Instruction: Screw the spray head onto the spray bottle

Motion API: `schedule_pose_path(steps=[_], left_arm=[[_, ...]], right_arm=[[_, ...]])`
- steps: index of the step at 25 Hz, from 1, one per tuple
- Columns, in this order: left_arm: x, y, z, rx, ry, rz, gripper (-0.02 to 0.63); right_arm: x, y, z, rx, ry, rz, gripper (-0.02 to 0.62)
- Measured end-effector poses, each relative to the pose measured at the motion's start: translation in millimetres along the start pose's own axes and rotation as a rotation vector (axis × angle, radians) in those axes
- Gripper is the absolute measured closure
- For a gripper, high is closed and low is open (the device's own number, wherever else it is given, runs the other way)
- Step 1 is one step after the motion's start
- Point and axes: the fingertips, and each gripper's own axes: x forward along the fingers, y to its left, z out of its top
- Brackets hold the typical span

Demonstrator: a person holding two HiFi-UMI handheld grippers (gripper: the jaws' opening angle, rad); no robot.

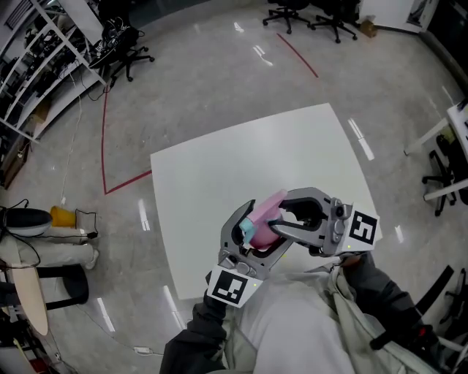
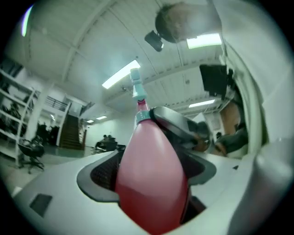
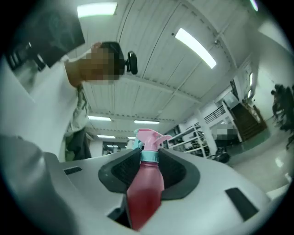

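Note:
A pink spray bottle is held between both grippers above the white table. My left gripper is shut on the bottle's wide body, which fills the left gripper view. A teal collar rings the neck, with the spray head above it. My right gripper comes in from the right. In the right gripper view its pads flank the teal collar just below the pink spray head and press on it. The bottle's red body runs down between the jaws.
The white table stands on a glossy grey floor marked with red tape lines. Office chairs and shelving are at the back left, more chairs at the top. A yellow object lies at the left.

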Motion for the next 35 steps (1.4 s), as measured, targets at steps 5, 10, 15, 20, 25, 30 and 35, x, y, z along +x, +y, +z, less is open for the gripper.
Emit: schedule_pose_path(steps=[5,10,15,20,25,30,35], left_arm=[[-6.8,-25.3,7.2,-0.089,-0.007,-0.273,0.183],[1.9,21.2,-7.6,0.066,0.046,0.055,0.183],[-4.0,70.1,-31.1,0.428,0.233,0.444,0.183],[-0.4,70.6,-26.7,0.471,0.204,0.511,0.183],[-5.8,67.4,-2.4,0.458,0.137,0.396,0.183],[-9.4,47.3,-3.2,0.271,0.079,0.216,0.183],[-6.9,30.8,-6.9,0.328,0.079,0.099,0.183]], right_arm=[[-12.6,12.8,4.2,0.169,-0.088,0.182,0.474],[-21.2,-20.9,5.5,0.031,-0.028,-0.138,0.472],[-9.7,-16.5,-6.6,-0.188,0.183,-0.304,0.394],[4.0,-17.0,-18.1,-0.123,0.227,-0.349,0.380],[-12.4,-29.2,-11.7,-0.151,0.201,-0.324,0.557],[-14.1,-40.2,-11.3,-0.100,0.197,-0.310,0.557],[-16.7,-41.5,-8.7,-0.181,0.244,-0.305,0.568]])
